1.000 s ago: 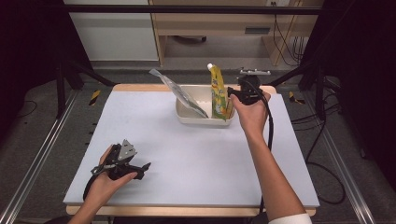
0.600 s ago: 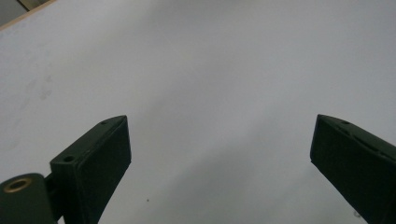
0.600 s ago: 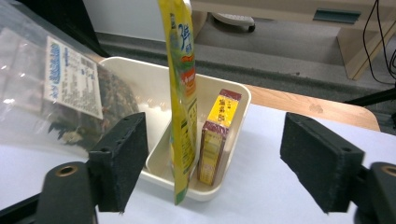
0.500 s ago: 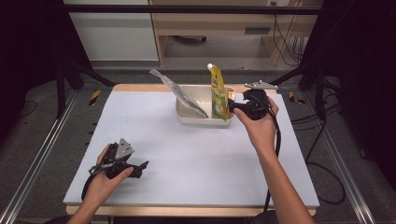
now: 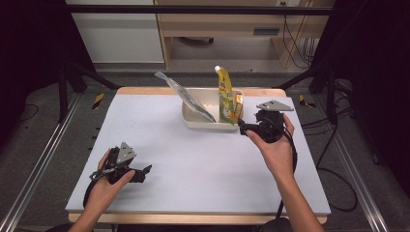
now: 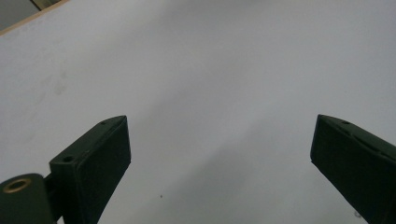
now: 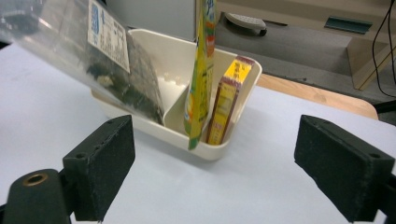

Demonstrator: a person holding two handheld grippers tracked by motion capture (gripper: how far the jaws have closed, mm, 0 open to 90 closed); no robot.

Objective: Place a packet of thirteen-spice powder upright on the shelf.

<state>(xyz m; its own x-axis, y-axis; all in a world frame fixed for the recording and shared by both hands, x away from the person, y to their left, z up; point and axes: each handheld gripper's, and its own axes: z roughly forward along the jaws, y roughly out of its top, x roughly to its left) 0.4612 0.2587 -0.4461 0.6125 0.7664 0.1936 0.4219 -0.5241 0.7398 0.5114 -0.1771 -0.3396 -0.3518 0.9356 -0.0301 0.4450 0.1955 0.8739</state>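
— Where did things stand with the right gripper (image 5: 243, 128)?

— Its jaws had just been opening and stood wide apart with nothing between them. Straight ahead of it sat the cream tray (image 7: 243, 93), with the yellow pouch (image 7: 200, 70) upright at the near corner and the small yellow-and-red box (image 7: 224, 105) leaning just beside it.

— What worried you?

— That pouch looked barely propped. I judged a brush from a jaw could tip it out over the rim and take the box along. Farther back, the clear bag (image 7: 100, 51) hung over the tray's edge and seemed ready to slide.

— And the left gripper (image 5: 138, 175)?

— Its jaws were spread too, empty, resting over bare white table (image 6: 210, 70), well away from the tray.

— Anything you couldn't make out?

— The pouch's top was cut off in the right gripper view, the bag's dark contents were unreadable, and the tray floor behind the divider was hidden.
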